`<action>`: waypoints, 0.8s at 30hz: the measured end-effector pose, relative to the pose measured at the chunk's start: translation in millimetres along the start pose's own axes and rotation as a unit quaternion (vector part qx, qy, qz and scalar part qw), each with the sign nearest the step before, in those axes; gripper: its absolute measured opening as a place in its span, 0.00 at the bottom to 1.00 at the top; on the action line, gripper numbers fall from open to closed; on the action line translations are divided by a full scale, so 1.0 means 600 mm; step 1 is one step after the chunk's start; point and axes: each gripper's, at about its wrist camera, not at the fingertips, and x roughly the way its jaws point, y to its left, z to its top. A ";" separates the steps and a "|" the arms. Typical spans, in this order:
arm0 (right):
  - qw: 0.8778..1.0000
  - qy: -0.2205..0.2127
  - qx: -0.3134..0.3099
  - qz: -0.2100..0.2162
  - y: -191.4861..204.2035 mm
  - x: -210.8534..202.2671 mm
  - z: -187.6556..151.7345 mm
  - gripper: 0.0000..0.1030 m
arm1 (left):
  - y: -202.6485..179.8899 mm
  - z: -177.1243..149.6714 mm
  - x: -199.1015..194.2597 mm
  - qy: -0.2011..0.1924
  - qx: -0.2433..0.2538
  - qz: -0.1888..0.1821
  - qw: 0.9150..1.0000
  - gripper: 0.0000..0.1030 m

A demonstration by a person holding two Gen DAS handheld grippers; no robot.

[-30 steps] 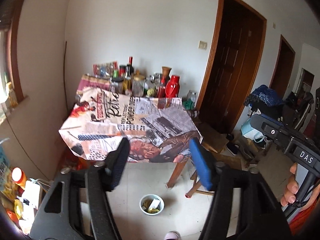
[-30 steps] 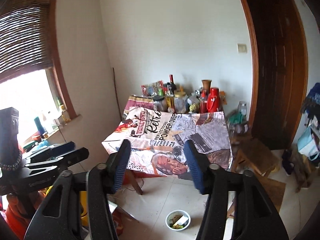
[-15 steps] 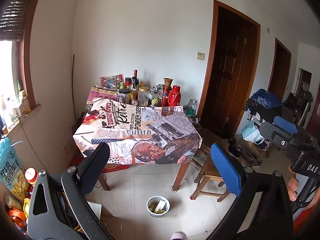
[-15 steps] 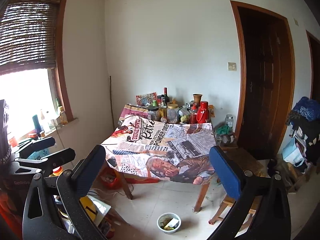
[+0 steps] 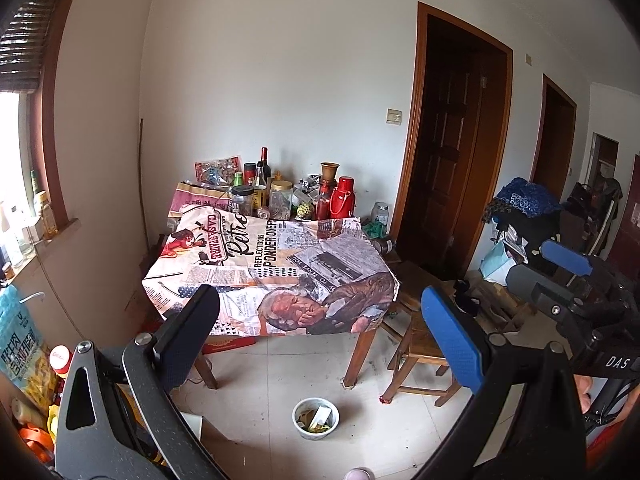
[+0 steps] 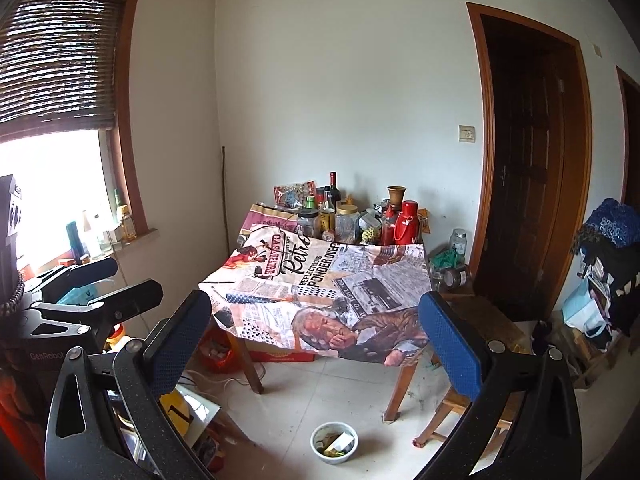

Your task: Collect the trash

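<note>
Room: white walls, tiled floor (image 5: 280,392). Table (image 5: 272,264), back edge crowded with bottles (image 5: 262,184). Bowl of scraps (image 5: 315,418), task item, on floor near table's front right leg. Left gripper (image 5: 316,340), right gripper (image 6: 316,344): both spread wide, empty. Risk: bowl tips if its rim is pinched off-centre.

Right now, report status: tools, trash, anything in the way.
Left tool open, empty. Right tool open, empty. Trash bowl on the floor ahead, untouched, by the table leg. Wooden stool close on its right.
</note>
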 end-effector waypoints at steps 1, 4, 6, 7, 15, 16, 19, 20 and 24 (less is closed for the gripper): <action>1.000 0.001 0.001 0.000 0.002 0.000 -0.001 1.00 | -0.001 0.000 0.000 -0.001 0.000 0.001 1.000 0.98; 1.000 0.003 0.003 0.000 0.001 -0.001 -0.001 1.00 | -0.004 0.001 0.001 0.000 0.001 0.000 1.000 0.98; 1.000 0.004 0.004 -0.001 -0.001 -0.002 -0.001 1.00 | -0.007 0.001 0.002 0.000 0.003 0.000 1.000 0.98; 1.000 0.004 0.004 -0.001 -0.002 -0.003 -0.001 1.00 | -0.007 0.002 0.002 0.000 0.003 -0.001 1.000 0.98; 1.000 0.006 0.011 -0.003 -0.007 -0.008 0.005 1.00 | -0.010 0.002 0.000 -0.002 0.007 -0.002 1.000 0.98; 1.000 0.006 0.011 -0.004 -0.006 -0.008 0.004 1.00 | -0.010 0.003 0.000 -0.002 0.007 -0.002 1.000 0.98; 1.000 0.005 0.011 -0.004 -0.005 -0.010 0.005 1.00 | -0.011 0.002 -0.002 -0.003 0.007 -0.002 1.000 0.99; 1.000 0.005 0.011 -0.004 -0.005 -0.010 0.006 1.00 | -0.011 0.002 -0.002 -0.003 0.007 -0.002 1.000 0.99; 1.000 0.004 0.009 -0.004 -0.004 -0.013 0.008 1.00 | -0.009 0.002 -0.002 -0.003 0.007 -0.002 1.000 0.99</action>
